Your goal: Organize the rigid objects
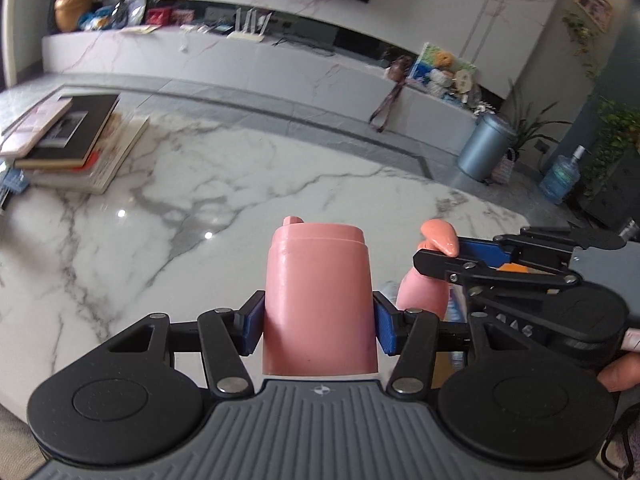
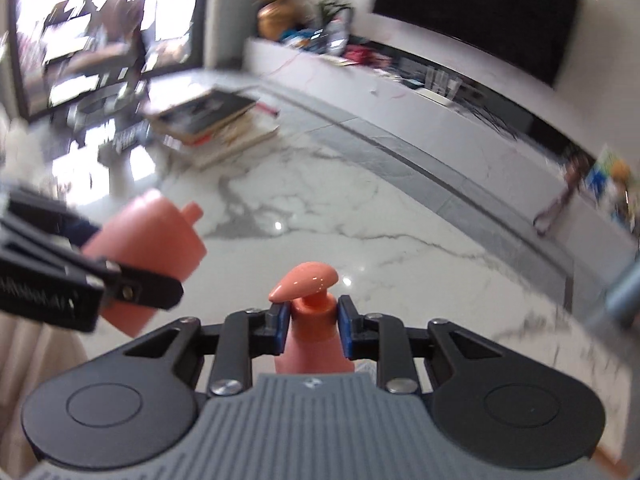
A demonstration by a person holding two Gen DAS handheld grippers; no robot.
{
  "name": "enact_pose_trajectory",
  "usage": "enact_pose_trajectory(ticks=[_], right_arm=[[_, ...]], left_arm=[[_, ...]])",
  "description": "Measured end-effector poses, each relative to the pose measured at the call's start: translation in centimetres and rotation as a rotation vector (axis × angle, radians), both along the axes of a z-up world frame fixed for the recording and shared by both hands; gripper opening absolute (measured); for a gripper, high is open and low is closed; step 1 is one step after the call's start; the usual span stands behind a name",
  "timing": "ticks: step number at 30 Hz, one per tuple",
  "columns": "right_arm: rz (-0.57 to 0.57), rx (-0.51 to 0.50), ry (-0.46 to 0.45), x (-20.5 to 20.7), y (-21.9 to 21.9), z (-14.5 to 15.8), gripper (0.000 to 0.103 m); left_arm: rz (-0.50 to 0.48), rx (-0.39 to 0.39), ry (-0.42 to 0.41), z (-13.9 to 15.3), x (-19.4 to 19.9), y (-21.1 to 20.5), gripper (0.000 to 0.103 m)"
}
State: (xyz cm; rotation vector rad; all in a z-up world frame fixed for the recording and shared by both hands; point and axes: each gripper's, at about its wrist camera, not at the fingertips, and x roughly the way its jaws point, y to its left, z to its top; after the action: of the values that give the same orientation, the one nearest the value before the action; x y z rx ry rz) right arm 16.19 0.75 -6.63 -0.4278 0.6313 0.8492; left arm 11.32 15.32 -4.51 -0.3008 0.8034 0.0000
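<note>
A wide pink bottle (image 1: 320, 276) with a small spout on top stands upright between my left gripper's (image 1: 320, 320) blue pads, which press on its sides. It hangs above the marble table (image 1: 200, 208). To its right, my right gripper (image 1: 452, 254) is shut on a slimmer pink pump bottle (image 1: 420, 292). In the right wrist view that pump bottle (image 2: 310, 344) is pinched at its neck, just under the pump head, by my right gripper (image 2: 314, 328). My left gripper (image 2: 128, 256) shows at the left with the wide bottle (image 2: 156, 232), tilted. The two bottles are apart.
A stack of books (image 1: 76, 140) lies at the table's far left. Beyond the table runs a long white bench (image 1: 240, 60) with clutter. A grey bin (image 1: 486, 146) and a water jug (image 1: 560, 176) stand on the floor at the right. A hand (image 1: 620, 372) holds the right gripper.
</note>
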Motion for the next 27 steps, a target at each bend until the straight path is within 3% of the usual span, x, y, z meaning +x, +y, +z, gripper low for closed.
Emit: enact_pose_trajectory(ticks=[6, 11, 17, 27], right_arm=[[-0.25, 0.295, 0.164, -0.4, -10.2, 4.5, 0.026], [-0.436, 0.421, 0.181, -0.7, -18.9, 6.4, 0.026], [-0.653, 0.42, 0.209, -0.2, -27.1, 5.3, 0.026], [-0.8, 0.306, 0.294, 3.7, -31.6, -1.2, 0.026]], left_arm=[[-0.161, -0.004, -0.077, 2.3, 1.0, -6.2, 0.062], [-0.296, -0.038, -0.114, 3.1, 2.8, -12.2, 0.062], [-0.42, -0.052, -0.105, 1.8, 5.8, -18.6, 0.062], [-0.547, 0.036, -0.048, -2.0, 9.8, -26.1, 0.062]])
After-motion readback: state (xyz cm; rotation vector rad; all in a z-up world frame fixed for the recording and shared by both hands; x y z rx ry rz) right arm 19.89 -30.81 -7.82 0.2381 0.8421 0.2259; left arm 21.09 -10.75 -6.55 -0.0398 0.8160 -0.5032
